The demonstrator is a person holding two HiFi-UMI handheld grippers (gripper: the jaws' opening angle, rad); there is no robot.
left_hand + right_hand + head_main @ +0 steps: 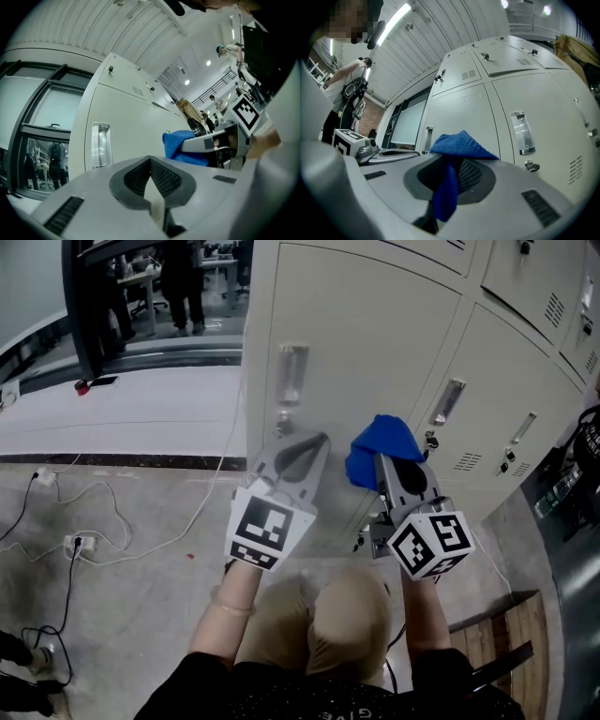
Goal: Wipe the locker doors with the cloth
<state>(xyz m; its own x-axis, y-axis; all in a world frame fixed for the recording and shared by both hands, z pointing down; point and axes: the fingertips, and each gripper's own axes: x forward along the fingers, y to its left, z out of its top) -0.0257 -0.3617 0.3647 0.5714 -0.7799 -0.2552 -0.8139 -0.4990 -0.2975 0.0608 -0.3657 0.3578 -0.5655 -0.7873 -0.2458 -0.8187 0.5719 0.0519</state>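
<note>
A blue cloth (380, 451) is pinched in my right gripper (386, 465), which is shut on it and held close to a pale grey locker door (366, 362). From the right gripper view the cloth (457, 150) drapes over the jaws in front of the locker doors (506, 108). My left gripper (314, 442) is shut and empty, its tips near the same door below a clear handle (291, 376). Through the left gripper view I see that handle (101, 145), the cloth (180, 143) and the door (136, 126).
More locker doors with handles and locks (445, 404) run to the right. White cables and a power strip (80, 542) lie on the floor at left. A glass partition (150, 296) stands beyond, with people behind it. A wooden pallet (497, 634) sits at lower right.
</note>
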